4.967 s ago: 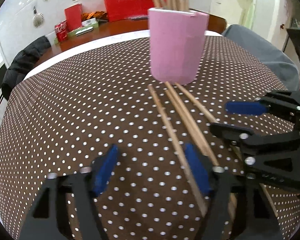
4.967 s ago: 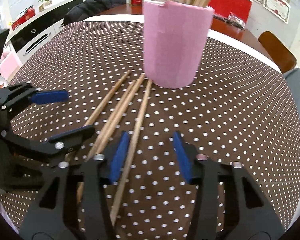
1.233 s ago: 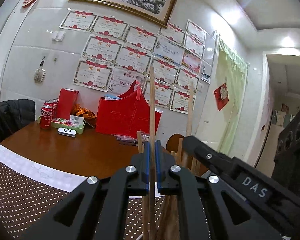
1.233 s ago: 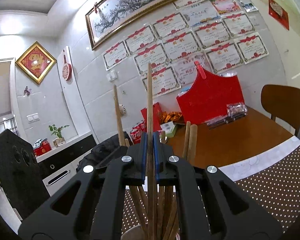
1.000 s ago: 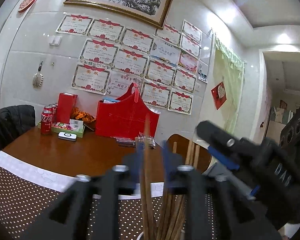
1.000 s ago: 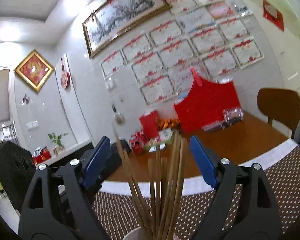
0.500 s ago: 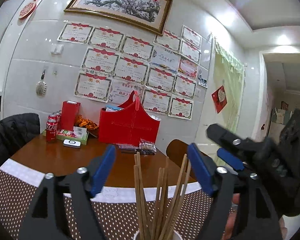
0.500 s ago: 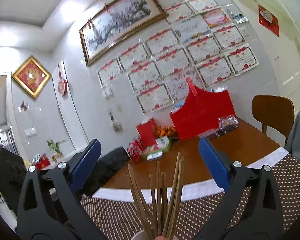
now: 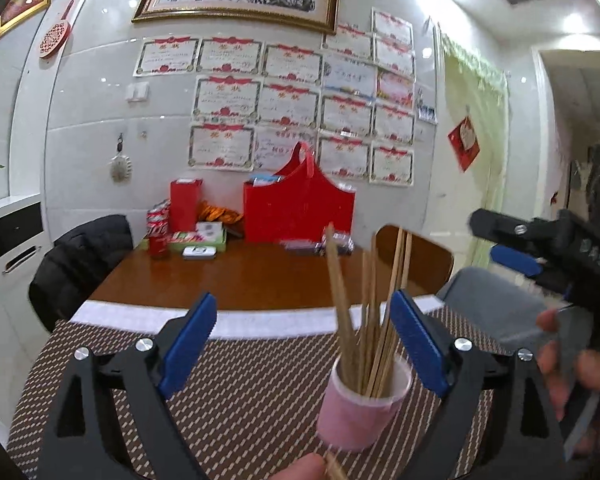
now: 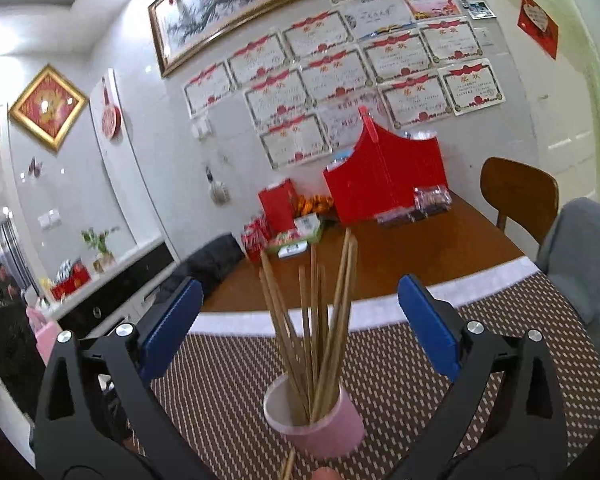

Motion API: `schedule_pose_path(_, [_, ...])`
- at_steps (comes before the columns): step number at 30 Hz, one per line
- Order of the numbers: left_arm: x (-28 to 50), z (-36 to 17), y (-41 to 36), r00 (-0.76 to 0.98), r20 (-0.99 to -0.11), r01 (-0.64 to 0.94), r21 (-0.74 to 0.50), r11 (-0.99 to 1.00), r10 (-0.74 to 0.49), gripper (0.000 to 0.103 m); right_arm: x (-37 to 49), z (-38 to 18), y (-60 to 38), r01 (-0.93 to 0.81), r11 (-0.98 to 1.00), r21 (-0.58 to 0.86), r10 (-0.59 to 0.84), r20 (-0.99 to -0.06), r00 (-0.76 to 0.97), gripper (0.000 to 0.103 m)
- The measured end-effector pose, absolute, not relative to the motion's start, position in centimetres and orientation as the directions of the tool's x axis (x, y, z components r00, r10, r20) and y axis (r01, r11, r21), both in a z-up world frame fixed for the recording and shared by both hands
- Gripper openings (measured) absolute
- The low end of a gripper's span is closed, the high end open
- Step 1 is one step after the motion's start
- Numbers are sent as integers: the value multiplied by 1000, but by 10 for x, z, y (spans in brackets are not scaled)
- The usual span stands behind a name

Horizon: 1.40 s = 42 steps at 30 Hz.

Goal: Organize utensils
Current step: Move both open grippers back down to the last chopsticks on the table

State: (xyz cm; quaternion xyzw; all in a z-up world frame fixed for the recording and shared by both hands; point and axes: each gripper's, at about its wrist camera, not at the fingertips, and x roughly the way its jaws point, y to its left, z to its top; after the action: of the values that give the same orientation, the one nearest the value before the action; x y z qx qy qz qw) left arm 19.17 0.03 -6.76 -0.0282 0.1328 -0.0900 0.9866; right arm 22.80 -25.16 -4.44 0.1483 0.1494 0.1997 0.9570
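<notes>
A pink cup stands on the dotted brown tablecloth and holds several wooden chopsticks upright. My left gripper is back from the cup, up at the height of the chopstick tops. Its jaws are opening, and nothing is pinched between the blue pads. My right gripper is open, with the chopsticks in line between its pads but untouched. It also shows at the right of the left wrist view as the right gripper, held by a hand. A chopstick end pokes in at the bottom edge.
Beyond the cloth lies a brown wooden table with a red bag, a red box and cola cans. A wooden chair stands behind on the right, a black jacket on the left.
Both grippers were shut on one chopstick each above the cup. Both let go, opened wide and drew back. The chopsticks now stand in the cup.
</notes>
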Motion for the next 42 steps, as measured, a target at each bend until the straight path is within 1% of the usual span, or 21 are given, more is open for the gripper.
schedule_pose_path(6, [168, -88, 15, 928, -331, 154, -72, 985, -169, 87, 197, -69, -252, -333, 889, 313, 429, -320, 844, 97])
schedule_pose_path(13, [155, -119, 20, 892, -430, 130, -48, 990, -138, 87, 184, -107, -258, -330, 872, 362, 462, -386, 798, 97])
schedule_pose_path(16, [148, -142, 18, 861, -491, 127, -48, 991, -135, 87, 186, -125, -259, -326, 866, 378, 475, -423, 771, 97])
schedule_pose_path(21, [144, -178, 7, 798, -582, 161, -38, 986, -153, 87, 195, -153, -250, -344, 869, 355, 491, -542, 682, 97])
schedule_pose_path(24, [146, -193, -6, 748, -645, 196, -9, 981, -156, 87, 198, -166, -243, -348, 881, 320, 473, -605, 641, 97])
schedule_pose_path(27, [142, -204, -23, 705, -690, 249, 26, 968, -163, 87, 199, -170, -243, -350, 879, 325, 477, -615, 628, 97])
schedule_pose_path(33, [136, -221, -42, 643, -758, 285, 100, 953, -113, 87, 202, -173, -246, -341, 882, 325, 471, -623, 624, 97])
schedule_pose_path(37, [132, -223, -39, 635, -764, 286, 90, 954, -119, 87, 204, -175, -247, -336, 886, 318, 463, -632, 622, 97])
schedule_pose_path(42, [134, -226, -35, 614, -777, 269, 40, 962, -140, 87, 205, -178, -245, -339, 888, 311, 460, -642, 614, 97])
